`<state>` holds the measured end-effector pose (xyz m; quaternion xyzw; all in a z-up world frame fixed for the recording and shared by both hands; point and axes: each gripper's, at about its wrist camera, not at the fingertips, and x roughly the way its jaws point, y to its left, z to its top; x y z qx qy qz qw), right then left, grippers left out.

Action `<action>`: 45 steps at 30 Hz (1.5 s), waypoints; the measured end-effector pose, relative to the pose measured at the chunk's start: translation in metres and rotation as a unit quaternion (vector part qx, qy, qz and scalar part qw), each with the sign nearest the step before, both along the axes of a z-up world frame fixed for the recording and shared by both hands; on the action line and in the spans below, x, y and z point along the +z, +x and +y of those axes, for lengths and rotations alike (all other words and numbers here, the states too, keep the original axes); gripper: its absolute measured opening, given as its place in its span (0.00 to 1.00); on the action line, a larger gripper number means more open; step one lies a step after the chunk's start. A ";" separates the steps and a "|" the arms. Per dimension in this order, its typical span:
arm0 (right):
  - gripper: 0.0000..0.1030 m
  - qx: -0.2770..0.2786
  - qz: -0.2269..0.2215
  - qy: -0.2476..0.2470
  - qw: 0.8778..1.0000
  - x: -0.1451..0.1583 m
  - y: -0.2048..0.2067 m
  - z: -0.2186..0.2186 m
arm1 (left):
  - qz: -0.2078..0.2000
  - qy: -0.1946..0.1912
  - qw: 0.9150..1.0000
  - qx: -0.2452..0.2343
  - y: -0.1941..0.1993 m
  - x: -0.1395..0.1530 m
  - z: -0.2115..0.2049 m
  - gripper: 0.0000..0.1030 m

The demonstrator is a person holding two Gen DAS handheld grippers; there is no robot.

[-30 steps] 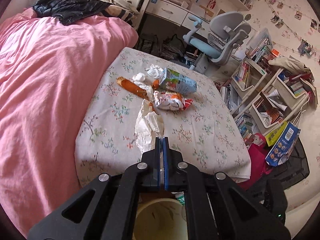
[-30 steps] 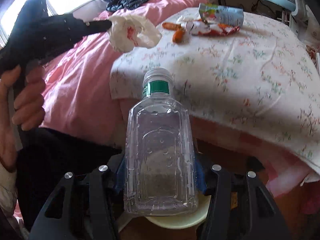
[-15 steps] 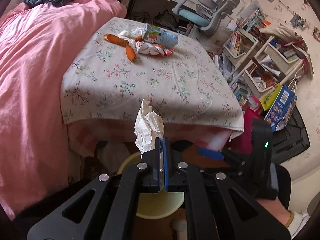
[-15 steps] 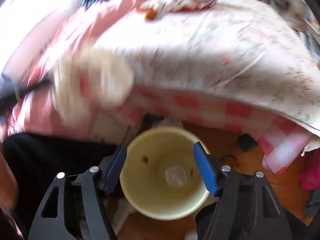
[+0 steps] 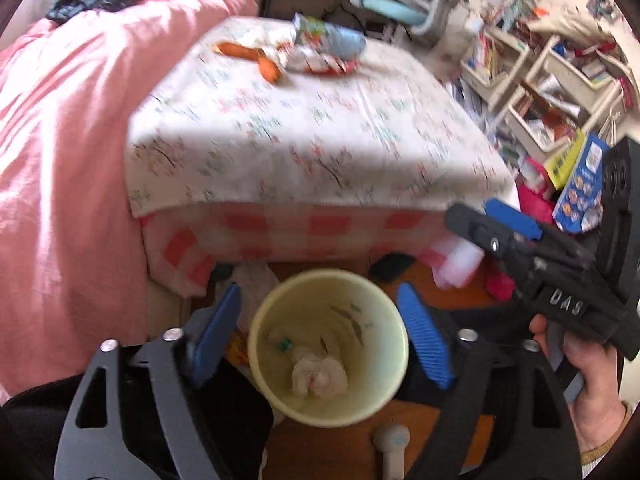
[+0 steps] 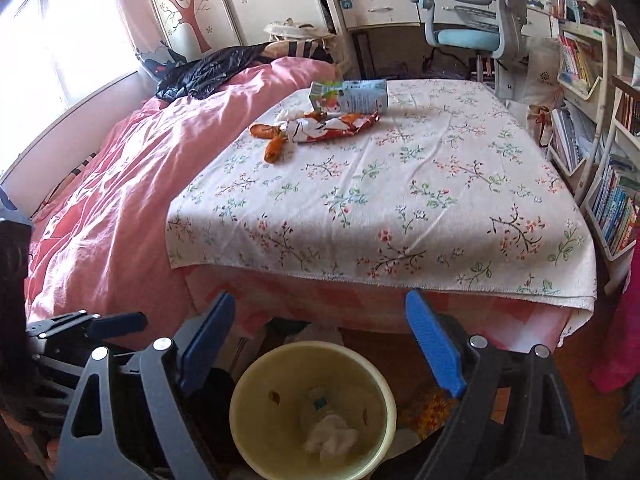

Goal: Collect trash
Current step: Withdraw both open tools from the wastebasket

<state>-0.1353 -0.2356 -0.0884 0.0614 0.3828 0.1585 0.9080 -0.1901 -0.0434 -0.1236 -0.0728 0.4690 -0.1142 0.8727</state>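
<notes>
This is a lived-in bedroom in a home, likely a child's or student's. A bed with a rumpled pink duvet point(image 6: 120, 200) fills the left side, beside a bright window point(image 6: 48, 48) at the far left. A white wardrobe door painted with a red tree point(image 6: 192, 12) stands at the far wall, next to a white desk with drawers point(image 6: 380, 10) and a grey and light-blue swivel chair point(image 6: 476, 20). White shelves crammed with books point(image 6: 600, 152) line the right. A floral-print cloth covers the surface point(image 6: 400, 184) in the middle.

Crumpled paper point(image 5: 318, 376) in bin point(image 5: 256, 344) before table point(image 6: 400, 200).
</notes>
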 end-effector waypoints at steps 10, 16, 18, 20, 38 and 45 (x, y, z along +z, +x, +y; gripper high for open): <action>0.85 0.011 -0.011 -0.031 0.999 0.000 -0.007 0.005 | -0.047 -0.018 0.997 0.058 0.003 0.017 0.021 0.82; 0.85 0.004 -0.013 -0.029 0.999 0.001 -0.008 0.003 | -0.061 -0.019 0.995 0.072 0.003 0.020 0.026 0.83; 0.85 0.002 -0.013 -0.029 0.999 0.001 -0.008 0.002 | -0.065 -0.015 0.995 0.074 0.003 0.021 0.026 0.84; 0.85 0.001 -0.014 -0.030 0.999 0.001 -0.008 0.002 | -0.068 -0.012 0.995 0.075 0.002 0.021 0.026 0.84; 0.86 -0.002 -0.016 -0.034 0.999 0.002 -0.008 0.002 | -0.077 -0.013 0.993 0.087 0.000 0.022 0.027 0.86; 0.86 -0.002 -0.017 -0.034 0.999 0.003 -0.008 0.001 | -0.078 -0.013 0.993 0.087 0.000 0.023 0.028 0.86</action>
